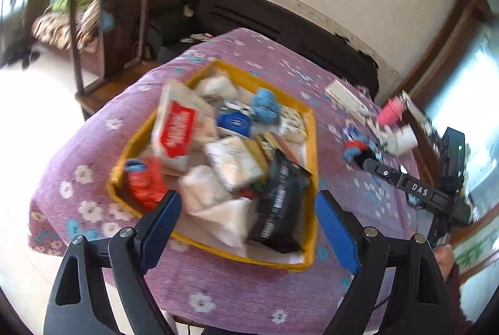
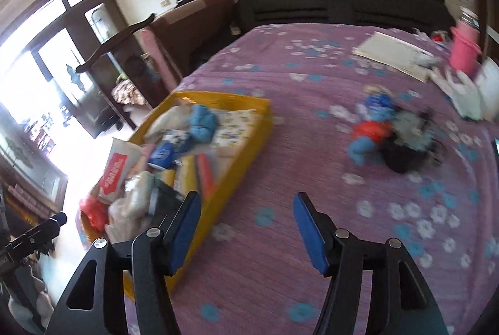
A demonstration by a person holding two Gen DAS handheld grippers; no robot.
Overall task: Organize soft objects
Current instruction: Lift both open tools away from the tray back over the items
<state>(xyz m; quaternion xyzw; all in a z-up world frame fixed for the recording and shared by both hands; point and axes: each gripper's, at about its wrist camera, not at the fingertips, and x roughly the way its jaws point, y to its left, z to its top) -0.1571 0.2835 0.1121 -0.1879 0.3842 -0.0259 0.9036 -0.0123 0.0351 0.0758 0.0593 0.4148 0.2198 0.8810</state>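
Observation:
A yellow tray (image 1: 312,129) sits on a purple flowered cloth and holds several soft packs: a red-and-white pack (image 1: 176,129), a black pack (image 1: 279,201), white bundles, a red-blue soft toy (image 1: 145,182) and a blue soft item (image 1: 264,106). My left gripper (image 1: 248,222) is open and empty above the tray's near edge. The tray also shows in the right wrist view (image 2: 249,132). My right gripper (image 2: 246,229) is open and empty over the cloth, right of the tray. A blue-and-red plush figure (image 2: 372,123) lies on the cloth beside a black item (image 2: 402,155).
A pink cup (image 2: 464,50), a white book (image 2: 391,54) and white items (image 2: 467,95) lie at the far right of the table. A dark sofa (image 2: 343,7) stands behind the table. A wooden chair (image 1: 118,23) stands at the left. The other gripper's black body (image 1: 418,188) shows at the right.

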